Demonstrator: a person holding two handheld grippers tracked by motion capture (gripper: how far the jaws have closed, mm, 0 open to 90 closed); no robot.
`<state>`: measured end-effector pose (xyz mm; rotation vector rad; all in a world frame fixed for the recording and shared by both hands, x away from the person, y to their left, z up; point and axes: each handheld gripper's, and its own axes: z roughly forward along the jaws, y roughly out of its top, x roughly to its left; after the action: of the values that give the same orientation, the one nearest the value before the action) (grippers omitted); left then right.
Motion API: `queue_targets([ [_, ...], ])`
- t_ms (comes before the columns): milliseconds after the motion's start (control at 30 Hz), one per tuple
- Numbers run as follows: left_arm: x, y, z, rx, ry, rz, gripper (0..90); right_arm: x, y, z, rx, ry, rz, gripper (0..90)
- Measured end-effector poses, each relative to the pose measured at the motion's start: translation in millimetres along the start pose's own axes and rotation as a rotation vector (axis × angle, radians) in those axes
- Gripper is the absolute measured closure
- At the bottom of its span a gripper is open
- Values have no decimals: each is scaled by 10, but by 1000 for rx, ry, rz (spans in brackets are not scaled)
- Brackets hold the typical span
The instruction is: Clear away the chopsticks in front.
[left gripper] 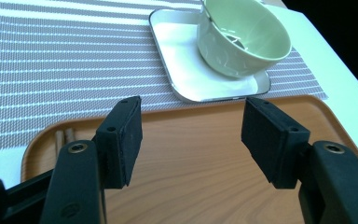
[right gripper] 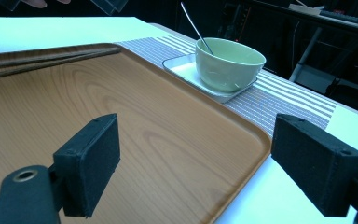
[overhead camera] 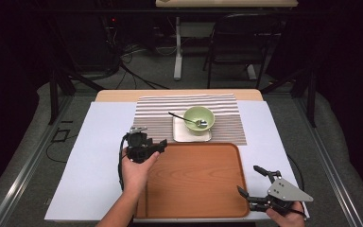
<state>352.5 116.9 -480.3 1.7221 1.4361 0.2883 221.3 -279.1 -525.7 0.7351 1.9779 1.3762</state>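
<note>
Both black claws, left claw [overhead camera: 147,142] and right claw [overhead camera: 251,182], gape released over a wood-grain tray [overhead camera: 194,184] near a glossy green bowl [overhead camera: 199,120].

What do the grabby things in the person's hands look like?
Both are black. The left gripper and the right gripper each have two flat, blocky black jaws with small screw holes. The right one carries a grey three-cornered plate dotted with little holes. A dark cable trails from the left one. No sleeves show on the forearms.
</note>
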Motion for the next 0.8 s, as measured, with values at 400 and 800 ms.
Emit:
queue_targets([
  [400, -60, 123, 128, 3, -11, -7, 385, 5, 0, -1, 1, 2, 1, 153],
  [800, -113, 233, 251, -5, -33, -8, 398, 5, 0, 0, 2, 3, 0, 153],
])
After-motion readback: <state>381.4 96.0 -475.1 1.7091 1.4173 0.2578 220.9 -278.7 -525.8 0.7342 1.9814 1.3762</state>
